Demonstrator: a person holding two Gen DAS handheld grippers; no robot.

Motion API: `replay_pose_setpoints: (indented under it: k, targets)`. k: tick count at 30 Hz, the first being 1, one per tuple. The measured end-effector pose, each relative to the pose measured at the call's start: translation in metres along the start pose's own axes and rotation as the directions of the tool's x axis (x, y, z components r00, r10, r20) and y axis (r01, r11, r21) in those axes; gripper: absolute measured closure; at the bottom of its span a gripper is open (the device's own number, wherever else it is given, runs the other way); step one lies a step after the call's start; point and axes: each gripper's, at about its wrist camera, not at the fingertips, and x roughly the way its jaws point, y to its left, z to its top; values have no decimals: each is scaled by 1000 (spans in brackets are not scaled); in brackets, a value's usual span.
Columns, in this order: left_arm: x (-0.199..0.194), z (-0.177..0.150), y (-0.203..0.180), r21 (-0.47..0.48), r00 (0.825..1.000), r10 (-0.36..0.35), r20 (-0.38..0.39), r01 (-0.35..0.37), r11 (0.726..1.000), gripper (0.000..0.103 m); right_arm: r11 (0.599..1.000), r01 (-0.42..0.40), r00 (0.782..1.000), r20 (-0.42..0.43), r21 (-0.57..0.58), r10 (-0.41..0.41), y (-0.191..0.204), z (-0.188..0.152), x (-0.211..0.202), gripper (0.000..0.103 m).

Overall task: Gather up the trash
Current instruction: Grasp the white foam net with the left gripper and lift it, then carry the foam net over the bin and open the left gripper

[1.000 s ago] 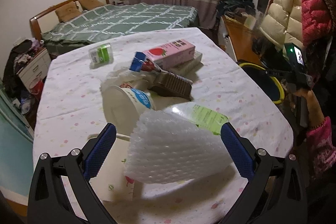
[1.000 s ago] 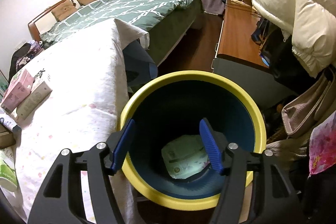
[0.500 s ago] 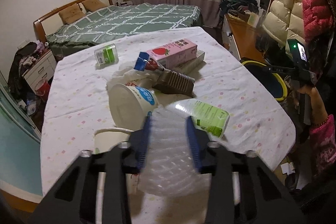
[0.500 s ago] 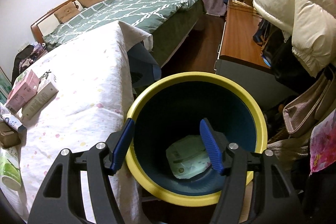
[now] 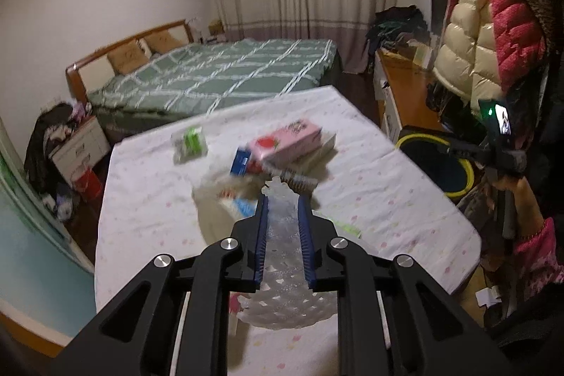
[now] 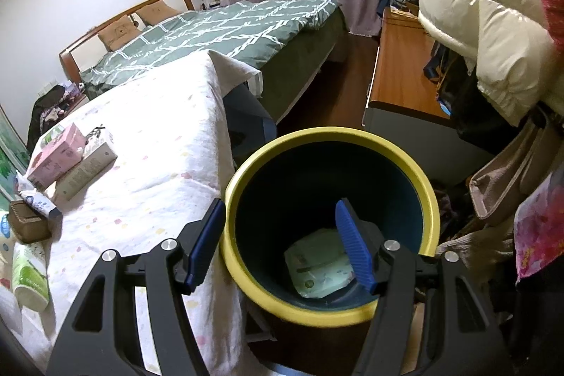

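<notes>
A white foam net sleeve (image 5: 285, 288) is squeezed between the blue pads of my left gripper (image 5: 283, 203), whose jaws are closing on it above the tablecloth. More trash lies beyond on the table (image 5: 387, 192): a pink carton (image 5: 287, 143), a small green box (image 5: 190, 143), a blurred white cup (image 5: 218, 210) and a green-labelled bottle (image 5: 347, 229). My right gripper (image 6: 280, 205) hovers open over the yellow-rimmed bin (image 6: 317, 133), one finger outside the rim, the other over the inside. A pale green packet (image 6: 317, 266) lies at the bottom of the bin.
The bin stands on the floor off the table's right edge, beside a wooden cabinet (image 6: 398, 59) and hanging puffer coats (image 6: 476, 6). A green-quilted bed (image 5: 218, 76) lies behind the table. A person's sleeve (image 5: 535, 252) is at the right.
My left jaws went from wide open around the foam net to pinching it narrow, and lifted it off the table. The right gripper drifted slightly left over the bin, still open.
</notes>
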Motion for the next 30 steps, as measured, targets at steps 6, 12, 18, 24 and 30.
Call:
replay_pose_setpoints:
  k: [6,12,18,24,30]
  targets:
    - [-3,43,-30,72,994,-56,90,49,996,86,1000,15,999,34,4,-15,-6,-15,-22,41]
    - [28,89,-85,140,980,-133,148,112,984,85,998,60,995,81,18,-62,-24,-23,-48,41]
    - [98,113,-158,194,974,-205,92,185,963,86,997,70,993,95,38,-73,-42,-38,-70,38]
    - [163,121,-224,216,973,-228,33,215,952,85,992,96,991,87,81,-103,-64,-56,-78,38]
    - [221,121,-285,249,979,-202,-19,200,948,81,988,102,991,77,116,-112,-85,-65,-82,38]
